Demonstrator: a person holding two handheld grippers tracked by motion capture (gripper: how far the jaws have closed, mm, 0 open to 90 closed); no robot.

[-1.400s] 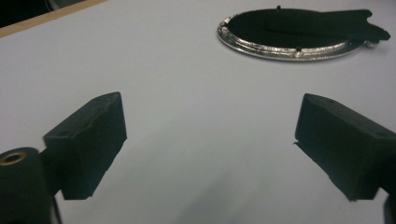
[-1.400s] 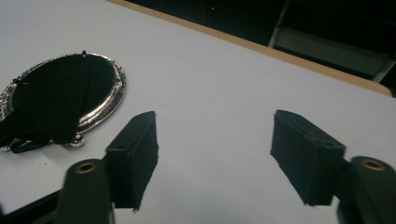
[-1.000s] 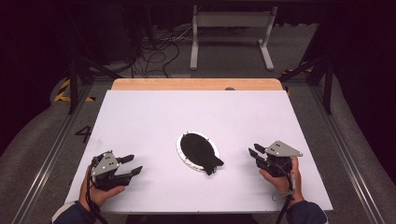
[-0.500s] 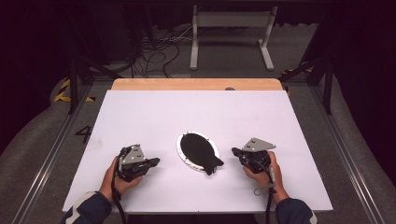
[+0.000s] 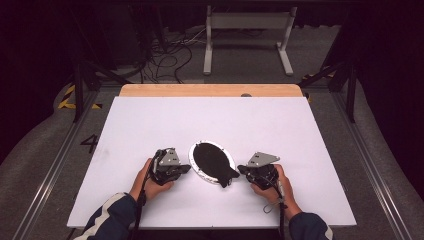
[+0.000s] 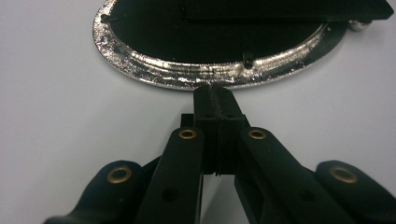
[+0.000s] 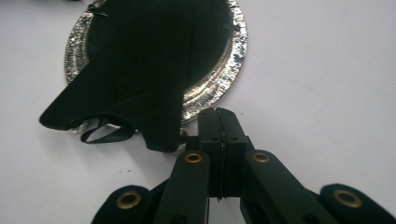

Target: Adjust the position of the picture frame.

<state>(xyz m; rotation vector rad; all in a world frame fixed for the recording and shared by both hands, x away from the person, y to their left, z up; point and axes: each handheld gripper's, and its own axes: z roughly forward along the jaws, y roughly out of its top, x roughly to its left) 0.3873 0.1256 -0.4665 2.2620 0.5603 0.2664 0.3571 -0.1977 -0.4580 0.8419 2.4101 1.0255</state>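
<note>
An oval silver-rimmed tray (image 5: 194, 161) lies at the near middle of the white table, with a black cloth piece (image 5: 211, 158) over it; the cloth's tail hangs off the near right end. My left gripper (image 5: 186, 168) rests just left of the tray, shut and empty. In the left gripper view its tips (image 6: 215, 89) are right at the foil rim (image 6: 154, 70). My right gripper (image 5: 242, 170) sits just right of the tray, shut and empty. In the right gripper view its tips (image 7: 218, 112) stand beside the rim (image 7: 223, 77), next to the cloth (image 7: 140, 70) and a thin black loop (image 7: 103, 134).
The white table top (image 5: 150, 120) has a wooden strip (image 5: 210, 90) along its far edge. Beyond it are a metal stand (image 5: 247, 30) and cables (image 5: 170, 55) on the floor. Rails run along both sides of the table.
Both hands have slid inward from the table's near corners to either side of the tray. Both grippers' jaws, apart a second ago, are now together.
</note>
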